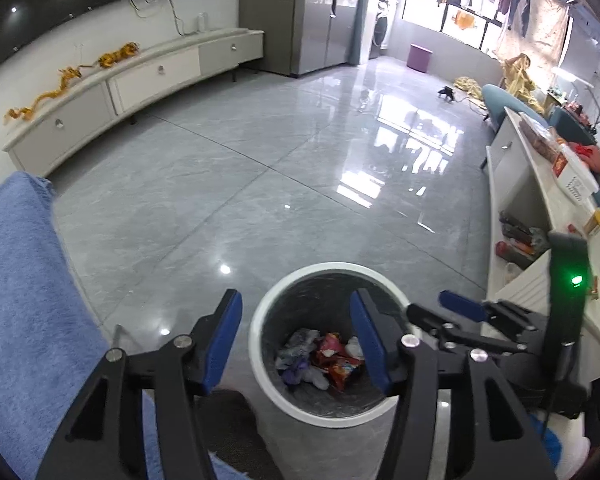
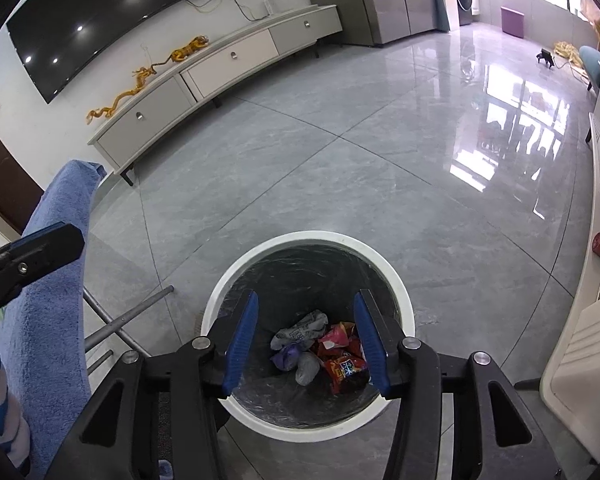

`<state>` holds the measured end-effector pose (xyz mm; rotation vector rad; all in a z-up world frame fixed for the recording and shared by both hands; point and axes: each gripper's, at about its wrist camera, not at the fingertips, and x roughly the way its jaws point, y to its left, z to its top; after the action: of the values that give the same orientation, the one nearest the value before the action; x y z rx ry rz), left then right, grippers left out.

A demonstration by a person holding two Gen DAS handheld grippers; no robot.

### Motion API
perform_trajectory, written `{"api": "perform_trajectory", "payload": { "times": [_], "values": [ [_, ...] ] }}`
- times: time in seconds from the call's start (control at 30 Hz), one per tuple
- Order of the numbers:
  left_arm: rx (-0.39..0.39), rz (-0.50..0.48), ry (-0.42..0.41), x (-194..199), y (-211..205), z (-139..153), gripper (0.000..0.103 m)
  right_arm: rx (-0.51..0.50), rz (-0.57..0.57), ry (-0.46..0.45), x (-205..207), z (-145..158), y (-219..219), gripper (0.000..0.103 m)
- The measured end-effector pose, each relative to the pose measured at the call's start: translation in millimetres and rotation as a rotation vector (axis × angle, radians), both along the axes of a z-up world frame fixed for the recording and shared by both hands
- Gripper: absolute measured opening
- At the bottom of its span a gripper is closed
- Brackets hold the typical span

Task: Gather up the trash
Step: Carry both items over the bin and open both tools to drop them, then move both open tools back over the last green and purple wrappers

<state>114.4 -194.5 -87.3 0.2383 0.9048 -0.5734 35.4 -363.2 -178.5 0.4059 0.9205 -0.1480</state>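
No lettering can be made out anywhere (print on the snack wrappers (image 2: pixel 342 364) is too blurred).

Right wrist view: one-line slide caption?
Open right tongs poised empty over white bin holding wrappers.

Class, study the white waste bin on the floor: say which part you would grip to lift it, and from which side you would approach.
Grip the white rim of the waste bin, coming straight down from above with one finger inside and one outside. The bin stands upright with an open top, and its round body looks too wide for either claw; the rim is the only thin edge.
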Motion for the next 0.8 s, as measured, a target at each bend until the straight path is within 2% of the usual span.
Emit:
{"api": "perform_trajectory", "payload": {
  "times": [0.17,0.5,0.6,0.8],
  "values": [
    [0.02,0.068,-0.061,-10.7,16.8,10.8,0.055,-0.017,0.01,-0.039,-7.7,18.2,8.4,0.053],
    [0.001,0.306,-0.168,-35.3,83.1,45.4,0.056,-0.061,0.057,-0.13,-28.5,65.2,39.1,0.06],
    [0.0,0.354,-0.194,-48.1,101.0,53.7,0.069,-0.069,0.075,-0.152,-33.8,74.9,49.7,0.061],
    [-0.014,0.401,-0.231,-65.4,126.9,67.2,0.071,-0.083,0.116,-0.196,-43.2,94.4,74.9,0.062]
  ]
}}
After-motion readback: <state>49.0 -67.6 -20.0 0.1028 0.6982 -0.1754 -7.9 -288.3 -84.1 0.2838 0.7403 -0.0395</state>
